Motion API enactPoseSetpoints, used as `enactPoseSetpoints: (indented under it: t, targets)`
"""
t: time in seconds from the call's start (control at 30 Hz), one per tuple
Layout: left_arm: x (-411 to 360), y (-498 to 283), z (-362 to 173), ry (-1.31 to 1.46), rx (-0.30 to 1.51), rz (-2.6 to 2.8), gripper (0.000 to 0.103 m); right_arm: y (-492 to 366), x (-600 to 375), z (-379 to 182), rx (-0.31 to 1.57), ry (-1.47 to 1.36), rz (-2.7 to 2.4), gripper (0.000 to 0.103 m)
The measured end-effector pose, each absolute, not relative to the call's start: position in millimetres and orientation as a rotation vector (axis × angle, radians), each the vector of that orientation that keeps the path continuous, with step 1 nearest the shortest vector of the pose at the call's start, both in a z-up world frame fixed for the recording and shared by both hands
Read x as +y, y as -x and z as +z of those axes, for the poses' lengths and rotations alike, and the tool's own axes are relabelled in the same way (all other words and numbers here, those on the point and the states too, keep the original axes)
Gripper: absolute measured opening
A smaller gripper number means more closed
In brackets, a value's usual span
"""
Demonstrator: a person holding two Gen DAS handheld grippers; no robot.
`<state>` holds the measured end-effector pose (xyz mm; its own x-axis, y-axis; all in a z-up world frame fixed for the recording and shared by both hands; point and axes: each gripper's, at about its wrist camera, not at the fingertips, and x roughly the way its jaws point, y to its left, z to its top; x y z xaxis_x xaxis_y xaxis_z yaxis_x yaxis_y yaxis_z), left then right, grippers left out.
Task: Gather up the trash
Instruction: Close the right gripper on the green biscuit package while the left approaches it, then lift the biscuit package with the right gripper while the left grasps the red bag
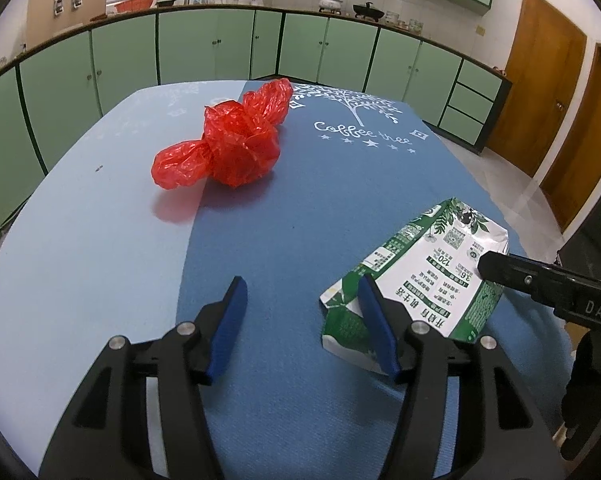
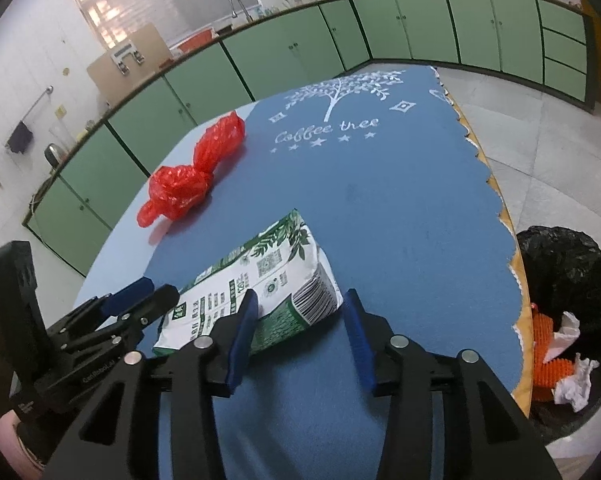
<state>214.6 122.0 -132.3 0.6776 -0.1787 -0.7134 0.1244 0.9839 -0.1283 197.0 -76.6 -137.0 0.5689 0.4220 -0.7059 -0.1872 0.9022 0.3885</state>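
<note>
left gripper [image 1: 302, 320] spread wide, holding nothing, low over the blue tablecloth [image 1: 284, 216]; right-hand pad overlapping the near corner of the flattened green-and-white milk carton [image 1: 416, 280], probably to steady or flank it for a pinch. from this left wrist view, also a crumpled red plastic bag [image 1: 228, 144] lying well apart toward the far side, likely next in line, and a black fingertip of the right gripper [image 1: 512, 270] over the carton's far end. no bin visible here. from the right wrist view, right gripper [image 2: 300, 332] likewise wide and empty, one pad over the carton [image 2: 260, 280], the other on bare cloth beside it. only here: a black-lined trash bin [image 2: 568, 264] past the table's scalloped edge, with white paper and something orange inside, evidently the destination. contact with the carton impossible to confirm.
</note>
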Motion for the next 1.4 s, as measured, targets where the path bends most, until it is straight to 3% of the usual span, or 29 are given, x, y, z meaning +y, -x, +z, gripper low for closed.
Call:
enactPoseSetpoints:
  t: [0.3,0.63,0.9,1.13,1.23,1.4]
  targets:
    - [123,-216,-133,0.076,0.808,-0.173,0.057,-192,-80,-137,0.932,-0.312,0.372,0.044]
    - [124,-216,-133,0.080,0.804,-0.173,0.057,-205,-76,-143,0.952,-0.365,0.364,0.050]
    - [124,-215,-133,0.078,0.801,-0.171,0.057,-203,-79,-140,0.999,-0.408,0.357,0.043]
    - [125,-216,-133,0.077,0.799,-0.169,0.057,-209,-72,-142,1.009,-0.418,0.369,0.043]
    - [126,-216,-133,0.075,0.799,-0.167,0.057,-210,-70,-144,1.005,-0.452,0.395,0.031]
    - [133,-219,-129,0.116,0.819,-0.177,0.057,-210,-82,-143,0.963,-0.556,0.443,0.019]
